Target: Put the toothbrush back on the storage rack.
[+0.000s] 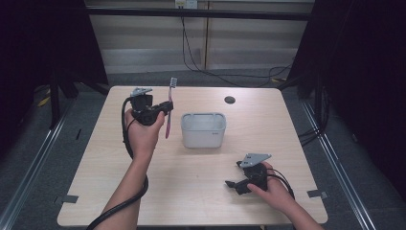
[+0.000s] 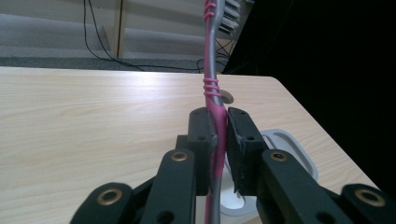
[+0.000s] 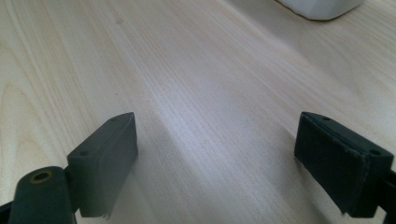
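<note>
Left gripper [image 1: 165, 108] is clamped tight on the pink toothbrush [image 1: 170, 103], held upright, bristle end up, while the right gripper [image 1: 234, 184] sits wide open, holding nothing.

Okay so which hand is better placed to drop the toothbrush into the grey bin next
Left. The left gripper is shut on the pink toothbrush, holding it upright just beside the grey bin. The right gripper sits open and empty near the table's front edge.

Pale wooden table [image 1: 143, 182], grey tub [image 1: 203, 130]
</note>
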`<state>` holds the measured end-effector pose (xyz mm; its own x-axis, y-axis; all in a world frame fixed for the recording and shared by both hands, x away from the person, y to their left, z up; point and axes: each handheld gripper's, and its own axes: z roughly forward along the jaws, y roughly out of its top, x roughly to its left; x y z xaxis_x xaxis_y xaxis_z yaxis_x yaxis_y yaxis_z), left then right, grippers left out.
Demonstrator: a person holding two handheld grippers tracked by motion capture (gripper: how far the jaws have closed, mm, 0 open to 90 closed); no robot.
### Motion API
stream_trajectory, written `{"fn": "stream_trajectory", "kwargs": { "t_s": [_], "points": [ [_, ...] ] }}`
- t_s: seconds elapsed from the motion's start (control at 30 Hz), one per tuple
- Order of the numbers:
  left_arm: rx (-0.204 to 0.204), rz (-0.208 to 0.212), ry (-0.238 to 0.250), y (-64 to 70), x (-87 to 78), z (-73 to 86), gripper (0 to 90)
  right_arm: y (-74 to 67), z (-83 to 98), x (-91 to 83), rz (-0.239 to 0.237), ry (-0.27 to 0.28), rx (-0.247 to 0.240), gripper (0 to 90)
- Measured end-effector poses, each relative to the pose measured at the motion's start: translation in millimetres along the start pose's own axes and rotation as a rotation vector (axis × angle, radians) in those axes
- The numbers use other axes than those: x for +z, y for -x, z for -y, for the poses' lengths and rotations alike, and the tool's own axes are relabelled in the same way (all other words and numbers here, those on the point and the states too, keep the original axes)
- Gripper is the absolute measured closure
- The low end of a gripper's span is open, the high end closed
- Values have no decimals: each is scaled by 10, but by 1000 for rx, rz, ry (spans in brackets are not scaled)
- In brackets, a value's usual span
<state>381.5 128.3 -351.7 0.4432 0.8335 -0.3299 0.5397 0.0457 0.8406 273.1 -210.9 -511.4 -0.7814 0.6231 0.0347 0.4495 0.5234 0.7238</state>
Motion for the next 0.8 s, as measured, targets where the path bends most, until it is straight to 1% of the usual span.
{"fn": "stream_trajectory", "kwargs": {
  "t_s": [0.33,0.6,0.63,0.8],
  "points": [
    [13,6,8,65,76,-23,808,-2,0,0,1,0,3,128],
    [27,15,30,157,132,-96,808,1,0,1,2,2,-1,128],
    [29,16,27,165,144,-100,807,1,-1,2,1,2,-1,128],
    [39,13,33,199,206,-89,807,1,-1,2,1,2,-1,128]
  ]
}}
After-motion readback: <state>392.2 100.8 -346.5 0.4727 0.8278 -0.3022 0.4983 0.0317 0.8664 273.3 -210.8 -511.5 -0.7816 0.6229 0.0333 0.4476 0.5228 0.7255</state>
